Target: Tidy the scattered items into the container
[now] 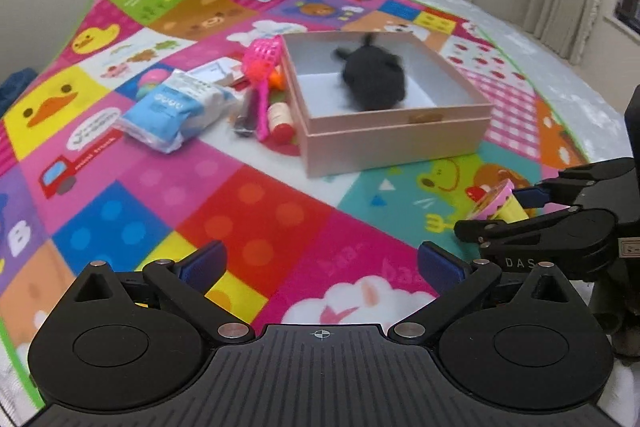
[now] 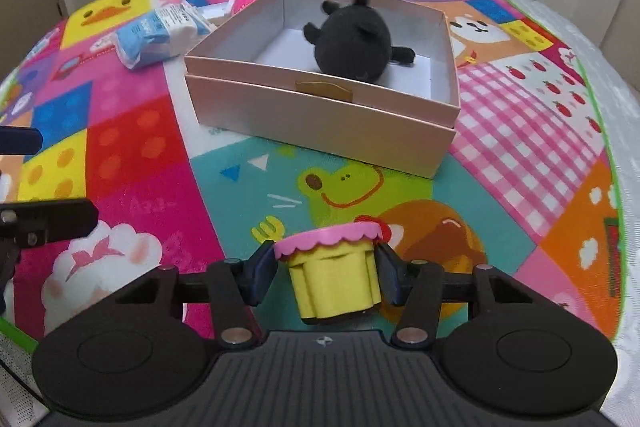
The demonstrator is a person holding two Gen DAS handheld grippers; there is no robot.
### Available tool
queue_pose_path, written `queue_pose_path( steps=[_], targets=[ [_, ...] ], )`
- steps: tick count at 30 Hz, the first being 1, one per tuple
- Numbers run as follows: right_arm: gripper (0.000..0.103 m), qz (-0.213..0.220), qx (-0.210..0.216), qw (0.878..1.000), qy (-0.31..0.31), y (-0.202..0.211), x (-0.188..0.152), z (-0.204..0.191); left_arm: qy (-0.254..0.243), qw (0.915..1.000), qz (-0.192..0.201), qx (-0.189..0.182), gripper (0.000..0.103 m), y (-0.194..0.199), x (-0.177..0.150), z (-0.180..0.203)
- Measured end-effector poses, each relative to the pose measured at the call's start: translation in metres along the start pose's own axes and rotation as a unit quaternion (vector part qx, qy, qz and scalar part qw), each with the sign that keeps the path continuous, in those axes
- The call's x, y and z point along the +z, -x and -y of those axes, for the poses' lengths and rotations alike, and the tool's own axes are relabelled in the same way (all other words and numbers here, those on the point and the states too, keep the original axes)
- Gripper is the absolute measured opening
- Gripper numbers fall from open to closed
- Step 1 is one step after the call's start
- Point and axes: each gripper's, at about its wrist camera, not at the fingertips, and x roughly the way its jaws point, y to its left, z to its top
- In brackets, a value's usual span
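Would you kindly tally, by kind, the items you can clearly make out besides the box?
Black plush toy: 1
Yellow toy cup: 1
Blue-and-white packet: 1
Pink scoop: 1
Red-capped bottle: 1
Total: 5

Matte black left tool point(image 1: 320, 263) and right tool point(image 2: 326, 271): blue fingertip pads point(image 1: 206, 261), silver pivot screws, ribbed housing behind.
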Motion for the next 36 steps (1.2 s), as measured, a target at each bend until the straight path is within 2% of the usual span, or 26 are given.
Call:
queue_pose_path(
  steps=[4, 8, 15, 18, 20, 21, 22, 23, 25, 28, 29, 30, 31, 32, 33, 34, 35, 36],
  targets=[
    [0.052, 0.002, 0.000, 1.000, 0.002, 0.030, -0.001, -0.006, 0.004, 0.9999, 0.008, -0.010, 0.103, 0.002, -0.005, 0.001],
    [0.052, 0.000, 0.025, 1.000, -0.017, 0.062, 0.000, -0.008, 0.013, 0.9996, 0.015, -0.020, 0.103, 0.005, -0.003, -0.002],
    [0.052, -0.006, 0.060, 0.994, -0.092, 0.086, 0.023, 0.003, 0.023, 0.9992, 0.031, -0.007, 0.103, 0.002, 0.001, -0.013],
    [0.052, 0.046, 0.040, 0.991, -0.118, 0.092, 0.054, 0.014, 0.040, 0.9988, 0.028, 0.001, 0.103, -0.004, 0.003, -0.022],
    [0.053, 0.105, 0.021, 0.984, -0.145, 0.094, 0.080, 0.025, 0.049, 0.9985, 0.024, 0.005, 0.103, -0.008, 0.004, -0.025],
    [0.056, 0.135, 0.011, 0.978, -0.159, 0.094, 0.091, 0.030, 0.052, 0.9984, 0.022, 0.008, 0.103, -0.010, 0.004, -0.027],
    [0.073, 0.155, 0.002, 0.973, -0.172, 0.093, 0.102, 0.036, 0.055, 0.9982, 0.022, 0.011, 0.103, -0.010, 0.004, -0.029],
    [0.079, 0.164, -0.004, 0.969, -0.185, 0.091, 0.110, 0.041, 0.060, 0.9979, 0.022, 0.013, 0.103, -0.010, 0.005, -0.031],
    [0.079, 0.172, -0.005, 0.964, -0.204, 0.087, 0.121, 0.048, 0.073, 0.9970, 0.025, 0.011, 0.103, -0.008, 0.007, -0.035],
    [0.079, 0.168, -0.011, 0.969, -0.183, 0.084, 0.127, 0.042, 0.078, 0.9961, 0.040, 0.001, 0.103, -0.004, 0.019, -0.044],
    [0.079, 0.164, -0.013, 0.973, -0.164, 0.082, 0.128, 0.036, 0.071, 0.9960, 0.052, 0.012, 0.103, -0.002, 0.025, -0.047],
    [0.077, 0.159, -0.016, 0.976, -0.145, 0.079, 0.130, 0.029, 0.066, 0.9950, 0.067, 0.033, 0.103, 0.001, 0.030, -0.052],
    [0.071, 0.153, -0.018, 0.980, -0.125, 0.074, 0.132, 0.021, 0.068, 0.9926, 0.081, 0.060, 0.103, 0.004, 0.034, -0.058],
    [0.060, 0.143, -0.016, 0.984, -0.106, 0.068, 0.136, 0.010, 0.078, 0.9885, 0.094, 0.089, 0.103, 0.008, 0.037, -0.067],
    [0.052, 0.132, -0.012, 0.987, -0.090, 0.060, 0.140, -0.001, 0.098, 0.9844, 0.100, 0.106, 0.103, 0.011, 0.039, -0.078],
    [0.040, 0.121, -0.005, 0.990, -0.077, 0.052, 0.146, -0.012, 0.125, 0.9796, 0.103, 0.119, 0.103, 0.013, 0.040, -0.090],
    [0.034, 0.108, 0.002, 0.992, -0.066, 0.042, 0.152, -0.024, 0.161, 0.9730, 0.104, 0.129, 0.103, 0.016, 0.041, -0.104],
    [0.034, 0.100, 0.007, 0.993, -0.056, 0.031, 0.158, -0.036, 0.190, 0.9672, 0.103, 0.134, 0.103, 0.017, 0.040, -0.116]
  ],
)
